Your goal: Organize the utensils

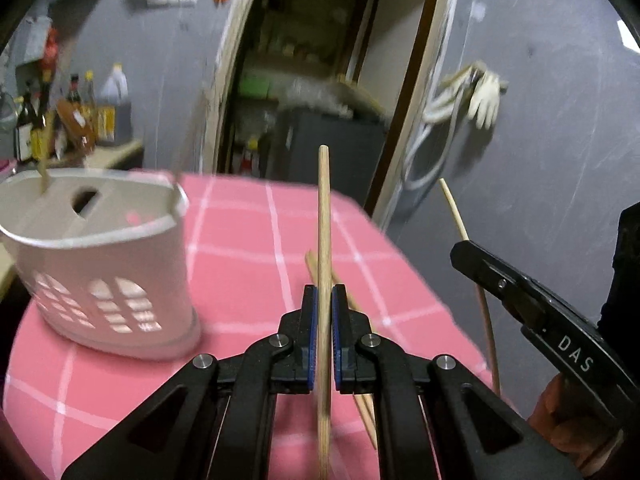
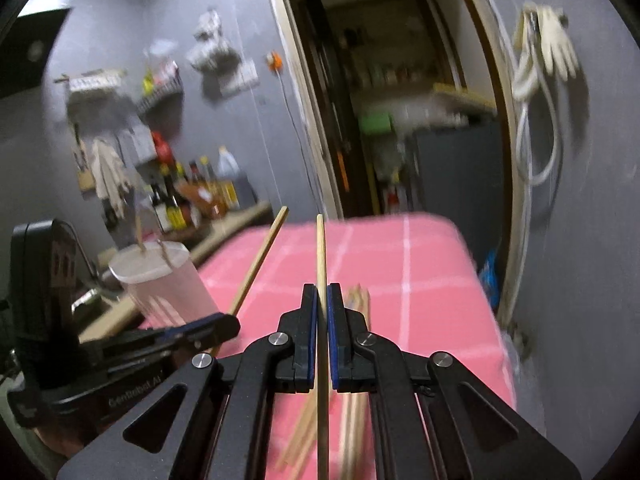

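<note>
My left gripper (image 1: pixel 324 294) is shut on a wooden chopstick (image 1: pixel 324 216) that stands upright between its blue pads, above the pink checked table (image 1: pixel 248 272). My right gripper (image 2: pixel 322 292) is shut on a second, paler chopstick (image 2: pixel 321 248), also upright; it shows at the right of the left wrist view (image 1: pixel 454 210). The white utensil holder (image 1: pixel 104 256) stands on the table to the left of both grippers, with stick ends poking from its top; it also shows in the right wrist view (image 2: pixel 160 276). Loose chopsticks (image 2: pixel 356 360) lie on the cloth below the grippers.
The table's far edge (image 2: pixel 400 218) lies in front of an open doorway (image 1: pixel 320 60). Bottles (image 1: pixel 80 112) stand on a counter at the back left. Gloves and a white hose (image 1: pixel 476 96) hang on the grey wall at the right.
</note>
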Motion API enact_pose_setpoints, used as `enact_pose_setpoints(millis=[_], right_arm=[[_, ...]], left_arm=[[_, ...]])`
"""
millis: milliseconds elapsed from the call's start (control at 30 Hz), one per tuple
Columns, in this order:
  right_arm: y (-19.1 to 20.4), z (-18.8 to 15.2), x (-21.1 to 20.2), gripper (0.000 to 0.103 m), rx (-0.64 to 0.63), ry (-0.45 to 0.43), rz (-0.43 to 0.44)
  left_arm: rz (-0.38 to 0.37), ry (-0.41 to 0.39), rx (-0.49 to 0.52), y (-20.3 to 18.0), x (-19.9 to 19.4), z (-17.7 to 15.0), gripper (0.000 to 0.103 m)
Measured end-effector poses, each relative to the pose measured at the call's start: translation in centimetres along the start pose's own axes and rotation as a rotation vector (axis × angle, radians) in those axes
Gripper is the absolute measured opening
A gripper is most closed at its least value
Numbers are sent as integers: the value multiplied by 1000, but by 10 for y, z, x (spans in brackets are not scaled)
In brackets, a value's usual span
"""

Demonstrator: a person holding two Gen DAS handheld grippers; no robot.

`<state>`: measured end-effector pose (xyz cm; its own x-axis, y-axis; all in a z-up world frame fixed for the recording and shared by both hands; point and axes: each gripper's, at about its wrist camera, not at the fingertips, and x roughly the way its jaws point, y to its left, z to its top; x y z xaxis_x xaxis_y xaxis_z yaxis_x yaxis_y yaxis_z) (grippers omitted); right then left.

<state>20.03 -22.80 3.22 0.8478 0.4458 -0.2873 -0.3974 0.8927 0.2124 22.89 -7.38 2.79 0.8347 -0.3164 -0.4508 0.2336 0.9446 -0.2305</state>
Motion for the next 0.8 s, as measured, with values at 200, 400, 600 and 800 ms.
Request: enact_pose_setpoints(millis=[200,400,600,800], right_arm=[[25,20,-19,3,-25,-166,40],[49,43,-25,3,-30,-273,103],[83,68,-5,3,-38,-334,187],[119,87,21,3,6,-416,282]], left_arm=[[-49,-185,10,1,-54,13,4],[-37,-351,15,10,-99,40,4],[21,-427,-27,56,-128,66,4],[111,-512,-84,121,-145,84,4]])
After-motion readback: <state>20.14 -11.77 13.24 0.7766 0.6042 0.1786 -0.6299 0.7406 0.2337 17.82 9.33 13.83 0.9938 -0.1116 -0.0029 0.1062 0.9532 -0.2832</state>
